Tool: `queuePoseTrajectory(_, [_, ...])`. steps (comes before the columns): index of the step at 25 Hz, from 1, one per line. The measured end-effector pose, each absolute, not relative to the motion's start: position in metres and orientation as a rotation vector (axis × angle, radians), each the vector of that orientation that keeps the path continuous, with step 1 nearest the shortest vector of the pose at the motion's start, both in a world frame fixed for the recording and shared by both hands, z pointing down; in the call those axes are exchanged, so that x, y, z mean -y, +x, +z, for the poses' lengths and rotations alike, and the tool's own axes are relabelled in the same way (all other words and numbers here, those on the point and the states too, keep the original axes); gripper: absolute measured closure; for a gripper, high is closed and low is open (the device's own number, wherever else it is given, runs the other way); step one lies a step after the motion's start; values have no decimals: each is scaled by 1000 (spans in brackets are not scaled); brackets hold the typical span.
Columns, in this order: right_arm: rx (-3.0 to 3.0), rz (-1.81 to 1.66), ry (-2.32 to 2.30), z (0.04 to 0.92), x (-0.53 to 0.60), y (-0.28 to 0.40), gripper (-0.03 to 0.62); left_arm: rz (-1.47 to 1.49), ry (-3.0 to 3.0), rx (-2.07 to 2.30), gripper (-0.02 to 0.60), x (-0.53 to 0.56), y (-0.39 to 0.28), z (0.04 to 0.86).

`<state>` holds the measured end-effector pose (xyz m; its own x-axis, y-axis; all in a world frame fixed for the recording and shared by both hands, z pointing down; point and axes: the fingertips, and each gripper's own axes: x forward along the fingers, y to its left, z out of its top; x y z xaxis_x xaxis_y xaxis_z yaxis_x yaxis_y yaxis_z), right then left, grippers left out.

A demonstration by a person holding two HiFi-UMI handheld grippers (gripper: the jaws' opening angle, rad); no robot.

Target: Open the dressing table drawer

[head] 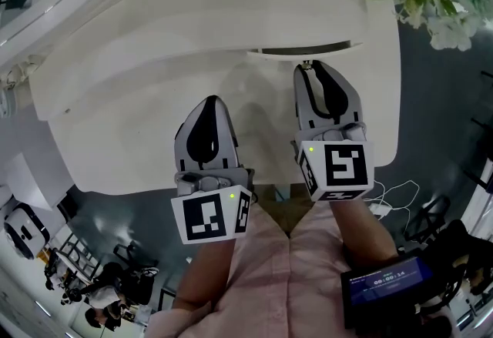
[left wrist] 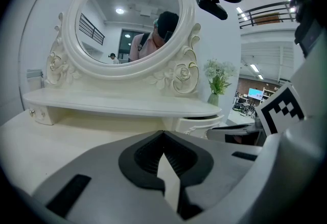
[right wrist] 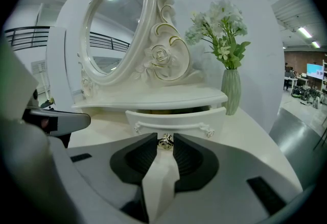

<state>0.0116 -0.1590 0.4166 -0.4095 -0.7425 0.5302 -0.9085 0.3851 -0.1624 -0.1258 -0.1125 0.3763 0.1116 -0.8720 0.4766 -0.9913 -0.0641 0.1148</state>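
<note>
Small white curved-front drawer (right wrist: pixel 176 118) | below-right of the ornate white oval mirror (right wrist: pixel 110 29), already partly out, dark gap above its front | right gripper (head: pixel 313 65): fingers (right wrist: pixel 144 150) narrowed onto the drawer's small metal knob (right wrist: pixel 164 141) | left gripper (head: pixel 209 100): fingers together, empty, over the cream tabletop (head: pixel 115 136) before the mirror | remaining, by my judgement: pull further out.

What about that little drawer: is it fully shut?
No, the drawer stands pulled partway out from under the shelf, its knob between the right hand-held gripper's jaws.
</note>
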Motion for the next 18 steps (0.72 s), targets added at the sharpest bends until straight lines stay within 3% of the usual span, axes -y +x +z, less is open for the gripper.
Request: queuePoseTrajectory(18, [2276,624,1431,417,149,14,488,391,1999,1815,560,105,-124,373])
